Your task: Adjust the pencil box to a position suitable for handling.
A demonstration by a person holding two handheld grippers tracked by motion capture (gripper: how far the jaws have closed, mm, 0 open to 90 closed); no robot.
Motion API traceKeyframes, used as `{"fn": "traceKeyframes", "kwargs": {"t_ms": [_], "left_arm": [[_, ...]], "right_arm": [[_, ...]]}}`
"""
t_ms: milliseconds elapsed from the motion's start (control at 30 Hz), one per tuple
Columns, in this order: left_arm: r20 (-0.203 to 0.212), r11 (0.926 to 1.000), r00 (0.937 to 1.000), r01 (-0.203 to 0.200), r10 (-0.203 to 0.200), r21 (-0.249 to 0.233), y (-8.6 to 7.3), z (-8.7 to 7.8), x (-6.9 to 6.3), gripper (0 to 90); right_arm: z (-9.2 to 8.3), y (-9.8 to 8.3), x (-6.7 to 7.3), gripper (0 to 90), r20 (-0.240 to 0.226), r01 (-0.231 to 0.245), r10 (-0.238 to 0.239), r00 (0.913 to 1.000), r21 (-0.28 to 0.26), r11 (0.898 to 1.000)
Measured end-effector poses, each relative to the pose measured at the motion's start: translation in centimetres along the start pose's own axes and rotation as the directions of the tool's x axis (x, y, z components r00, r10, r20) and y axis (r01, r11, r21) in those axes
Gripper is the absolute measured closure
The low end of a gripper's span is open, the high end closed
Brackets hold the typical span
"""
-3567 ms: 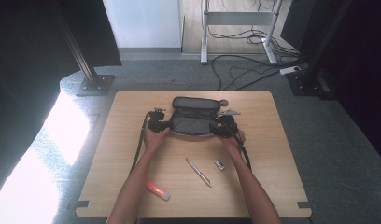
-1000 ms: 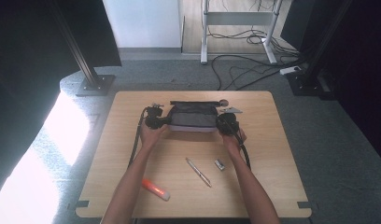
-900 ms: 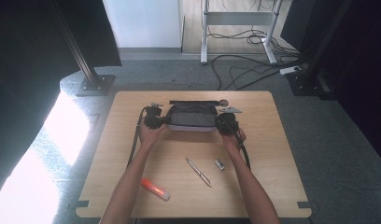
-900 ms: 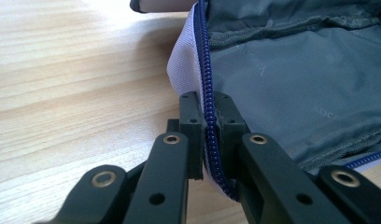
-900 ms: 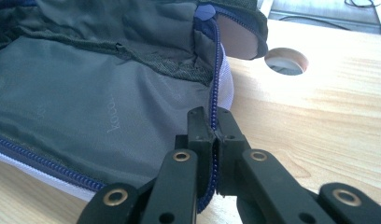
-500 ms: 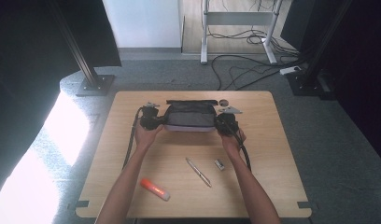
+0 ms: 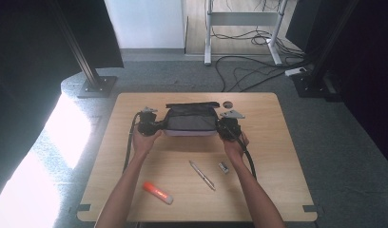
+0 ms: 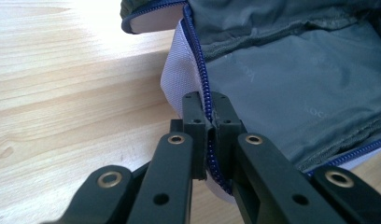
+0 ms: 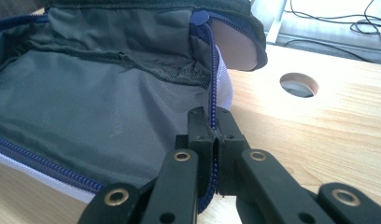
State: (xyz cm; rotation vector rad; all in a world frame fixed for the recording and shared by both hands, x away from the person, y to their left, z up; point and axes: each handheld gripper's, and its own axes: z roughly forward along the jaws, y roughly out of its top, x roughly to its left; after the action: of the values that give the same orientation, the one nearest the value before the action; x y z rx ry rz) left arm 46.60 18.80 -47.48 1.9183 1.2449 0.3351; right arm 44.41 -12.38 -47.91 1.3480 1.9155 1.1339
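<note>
in the high view, a pouch (image 7: 190, 119) is held mid-table (image 7: 287, 156), long axis crosswise, between the left gripper (image 7: 156, 126) and right gripper (image 7: 220, 127). in the left gripper view, the zipper edge (image 8: 198, 70) is clamped. in the right gripper view, the opposite edge (image 9: 213, 70) is pinched likewise.

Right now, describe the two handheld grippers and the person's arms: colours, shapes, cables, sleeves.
Both the left gripper and the right gripper are black. Each has two flat linkage jaws with brass-coloured rivets, ending in blocky black fingertips. A grey three-cornered plate sits on top of the right one, a similar plate on the left. A black cable trails from each. The forearms are bare, no sleeves showing.
</note>
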Motion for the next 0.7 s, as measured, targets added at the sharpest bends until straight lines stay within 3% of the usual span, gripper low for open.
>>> {"fn": "traceKeyframes", "kwargs": {"t_ms": [400,700], "left_arm": [[0.000,0.9996,0.9997,-0.025,0.025,-0.011,-1.1,-1.8,-0.6,87.2],[0.010,0.9992,0.9992,-0.039,0.039,-0.005,-2.5,-2.1,-1.0,87.1]], "right_arm": [[-1.2,-0.9,1.0,87.2,-0.023,0.012,-0.012,0.9997,-0.016,1.000],[-1.8,-1.8,1.1,87.2,-0.032,0.022,-0.023,0.9992,-0.017,1.000]]}}
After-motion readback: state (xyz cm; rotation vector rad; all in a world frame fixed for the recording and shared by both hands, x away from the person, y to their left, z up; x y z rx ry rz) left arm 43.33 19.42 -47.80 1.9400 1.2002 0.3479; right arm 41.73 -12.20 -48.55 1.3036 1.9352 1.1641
